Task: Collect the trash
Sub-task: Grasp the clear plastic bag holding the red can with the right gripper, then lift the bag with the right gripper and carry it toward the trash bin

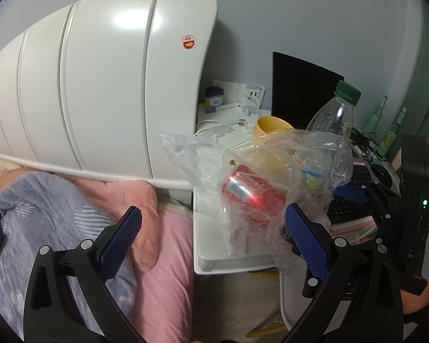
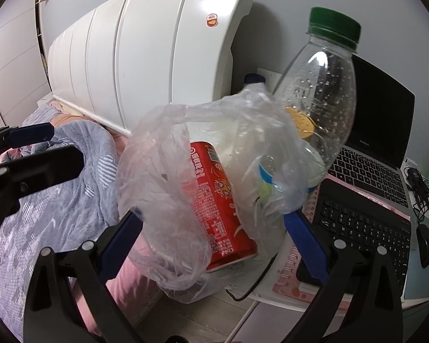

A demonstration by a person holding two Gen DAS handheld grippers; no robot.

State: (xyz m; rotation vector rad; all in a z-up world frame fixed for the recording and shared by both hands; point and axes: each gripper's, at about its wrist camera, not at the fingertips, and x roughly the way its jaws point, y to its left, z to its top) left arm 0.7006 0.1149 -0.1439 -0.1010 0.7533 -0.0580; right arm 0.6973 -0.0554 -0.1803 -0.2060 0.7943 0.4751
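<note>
Tilted red can (image 2: 223,205) inside plastic bag (image 2: 168,200)

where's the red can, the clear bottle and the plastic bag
red can (image 2: 220,200), right wrist view, on its printed side
clear bottle (image 2: 326,85), right wrist view, on its body below the green cap
plastic bag (image 1: 197,160), left wrist view, on its crumpled left part
</note>
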